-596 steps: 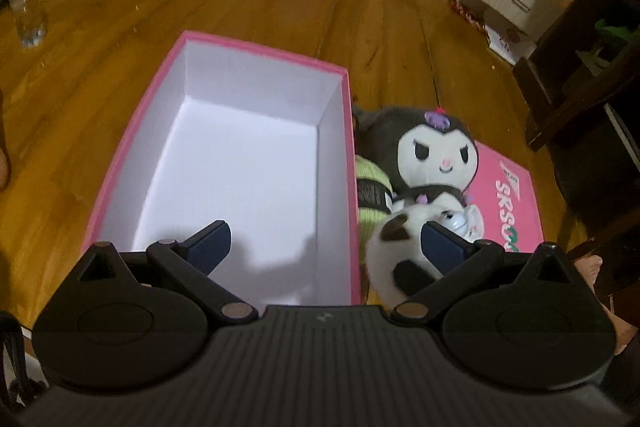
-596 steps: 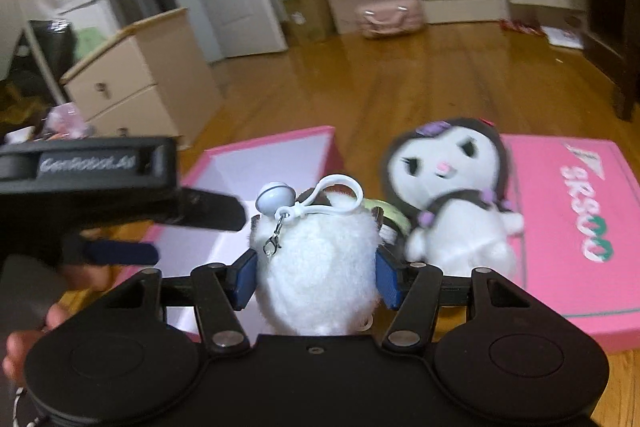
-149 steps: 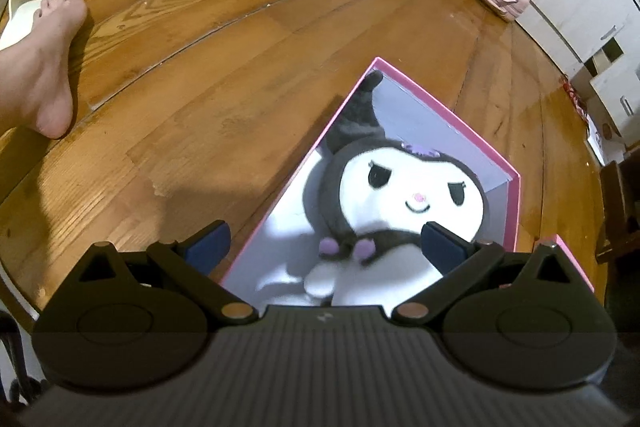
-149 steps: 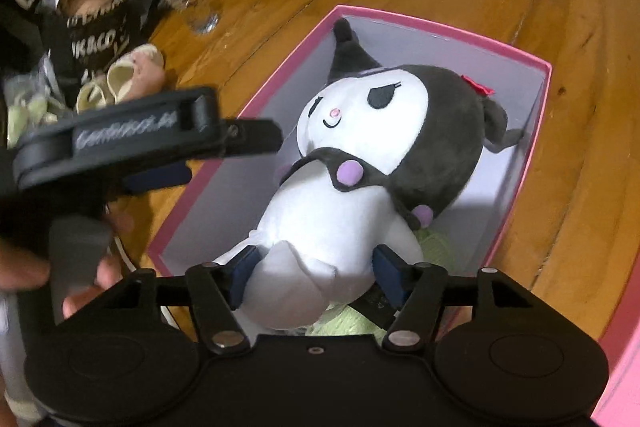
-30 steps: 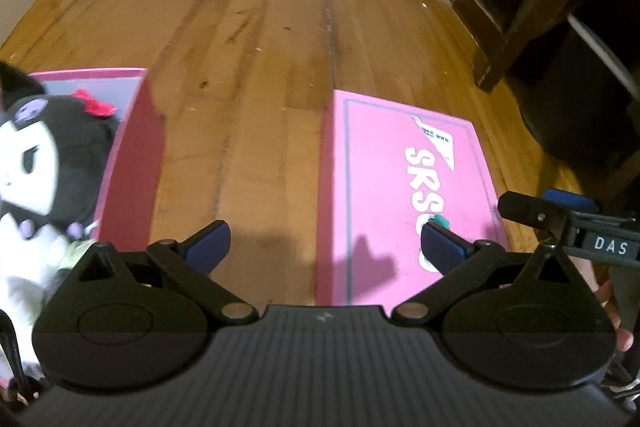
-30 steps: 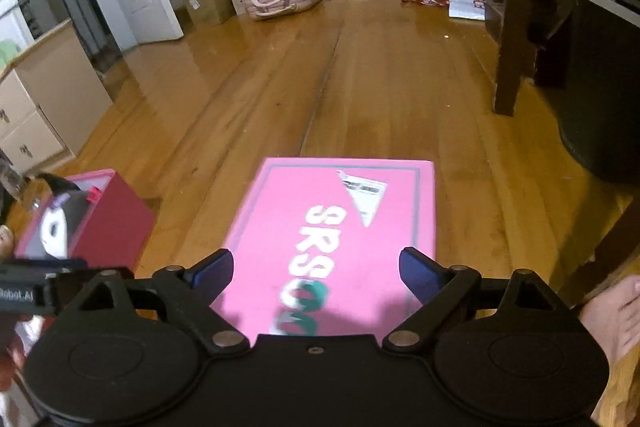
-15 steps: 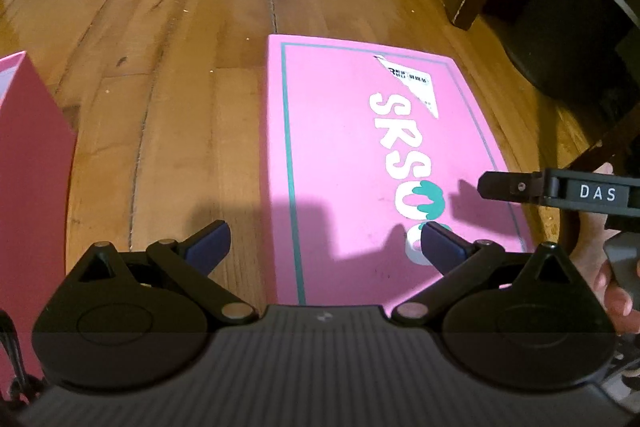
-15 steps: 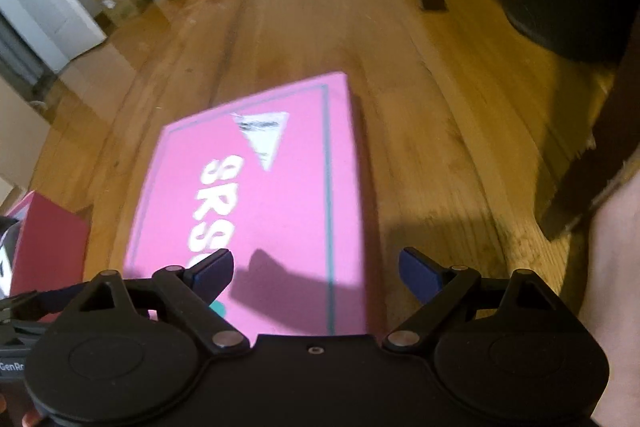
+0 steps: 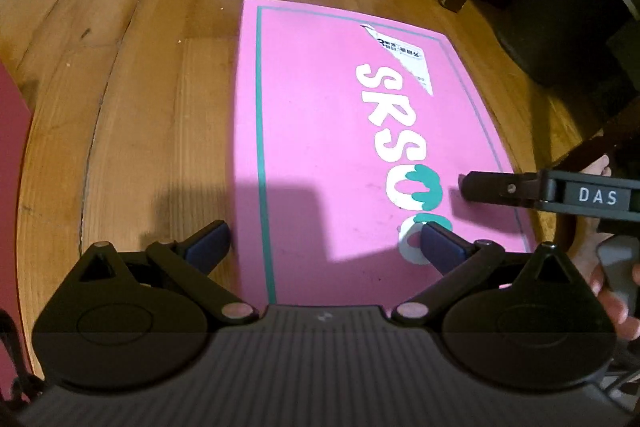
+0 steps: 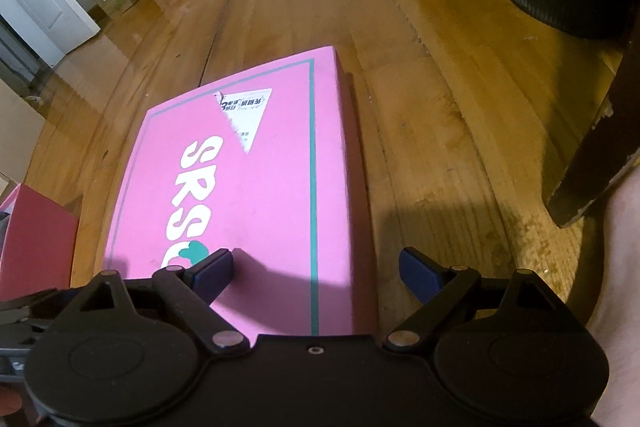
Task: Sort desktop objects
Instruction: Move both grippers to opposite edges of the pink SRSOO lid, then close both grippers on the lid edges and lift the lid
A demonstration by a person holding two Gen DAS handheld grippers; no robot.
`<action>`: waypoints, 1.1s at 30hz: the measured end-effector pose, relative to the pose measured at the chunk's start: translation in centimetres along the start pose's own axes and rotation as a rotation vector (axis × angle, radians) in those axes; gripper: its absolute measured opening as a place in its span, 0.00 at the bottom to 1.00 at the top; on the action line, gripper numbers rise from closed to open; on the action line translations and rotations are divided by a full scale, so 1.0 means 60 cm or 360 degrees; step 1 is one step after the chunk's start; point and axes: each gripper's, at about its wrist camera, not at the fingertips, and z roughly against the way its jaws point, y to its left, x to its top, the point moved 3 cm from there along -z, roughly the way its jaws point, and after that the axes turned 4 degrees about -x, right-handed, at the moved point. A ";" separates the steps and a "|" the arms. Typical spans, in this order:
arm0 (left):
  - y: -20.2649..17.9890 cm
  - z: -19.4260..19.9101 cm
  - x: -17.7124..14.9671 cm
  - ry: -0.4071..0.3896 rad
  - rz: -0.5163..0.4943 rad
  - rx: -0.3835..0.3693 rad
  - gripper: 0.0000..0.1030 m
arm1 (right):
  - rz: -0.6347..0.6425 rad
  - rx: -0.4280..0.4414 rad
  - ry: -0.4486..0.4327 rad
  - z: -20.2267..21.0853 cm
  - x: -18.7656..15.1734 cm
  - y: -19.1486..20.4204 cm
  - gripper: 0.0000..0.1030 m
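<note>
The pink lid [image 9: 340, 131] lies flat on the wooden floor [image 9: 140, 67], printed face up, directly ahead of both grippers; its long axis runs near to far, roughly in line with each gripper's fingers. The left gripper [image 9: 326, 241] stands wide open and empty over the lid's near left corner: its left fingertip is over bare floor just outside the left long edge, its right fingertip over the lid face. The right gripper [image 10: 316, 271] is likewise wide open and empty, mirrored over the near right corner: left fingertip over the lid face, right fingertip over the floor beyond the right long edge. Each gripper thus straddles one long edge, and neither is clearly the nearer; whether any fingertip touches the lid cannot be told. The pink box [image 10: 36, 227] stands to the left of the lid, apart from it, with only a corner in view. The likely next move is to grasp the two edges and carry the lid left onto the box. Count: one lid, one box, two grippers.
</note>
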 end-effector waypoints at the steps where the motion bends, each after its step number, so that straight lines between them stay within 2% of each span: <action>1: 0.000 -0.001 -0.001 -0.0008 -0.0004 -0.0004 1.00 | 0.0006 0.0010 0.0007 -0.002 0.000 0.001 0.90; 8: 0.007 -0.004 0.002 -0.0016 0.0023 -0.0039 1.00 | -0.0017 0.0096 0.0030 -0.015 -0.001 0.009 0.92; 14: 0.006 -0.007 0.000 -0.0042 0.0029 -0.0033 1.00 | 0.0018 0.0088 0.0016 -0.020 -0.008 0.022 0.99; 19: 0.006 -0.005 -0.004 -0.0071 0.0039 -0.0026 1.00 | 0.0033 0.0079 0.0008 -0.023 -0.009 0.026 1.00; 27: 0.015 -0.009 -0.002 -0.0027 0.0109 -0.0046 1.00 | 0.0020 0.0090 0.0005 -0.025 -0.009 0.025 1.00; 30: 0.023 -0.013 0.001 0.0029 0.0212 -0.0064 1.00 | -0.0036 0.0114 -0.0011 -0.028 -0.011 0.017 1.00; 33: 0.025 -0.017 0.006 0.0082 0.0234 -0.0063 1.00 | -0.0087 0.0134 -0.0008 -0.030 -0.013 0.011 1.00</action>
